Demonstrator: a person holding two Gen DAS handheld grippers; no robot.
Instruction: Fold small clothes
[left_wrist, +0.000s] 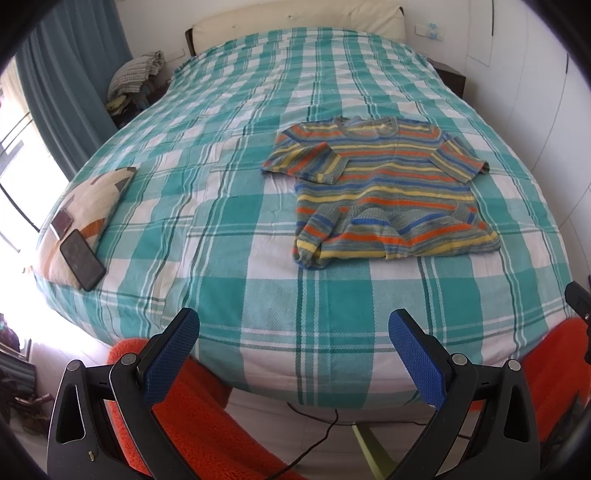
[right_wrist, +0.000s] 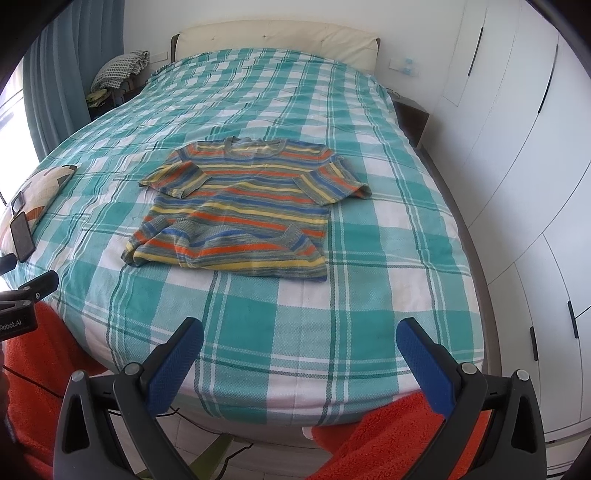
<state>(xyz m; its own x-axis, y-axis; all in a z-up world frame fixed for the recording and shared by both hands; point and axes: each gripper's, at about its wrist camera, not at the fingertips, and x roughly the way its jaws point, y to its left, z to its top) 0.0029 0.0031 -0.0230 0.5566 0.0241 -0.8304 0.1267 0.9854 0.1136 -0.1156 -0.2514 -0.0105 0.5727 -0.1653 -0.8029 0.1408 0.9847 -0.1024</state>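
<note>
Striped shirt (left_wrist: 380, 192) on bed (left_wrist: 236, 206), tongs (left_wrist: 293, 332) agape

Bed (left_wrist: 258, 258), teal-and-white checked cover: striped shirt (left_wrist: 380, 192) spread flat mid-bed; patterned cushion (left_wrist: 92, 199) at left edge, bearing dark phone (left_wrist: 82, 260).

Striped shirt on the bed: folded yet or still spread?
Mostly spread. The striped shirt lies flat on the checked bedspread, both sleeves out; only its bottom hem is turned up. Both grippers are open and clear of it.

Bare bedspread (left_wrist: 258, 258) before striped shirt (left_wrist: 384, 192), phone (left_wrist: 82, 260) far left
</note>
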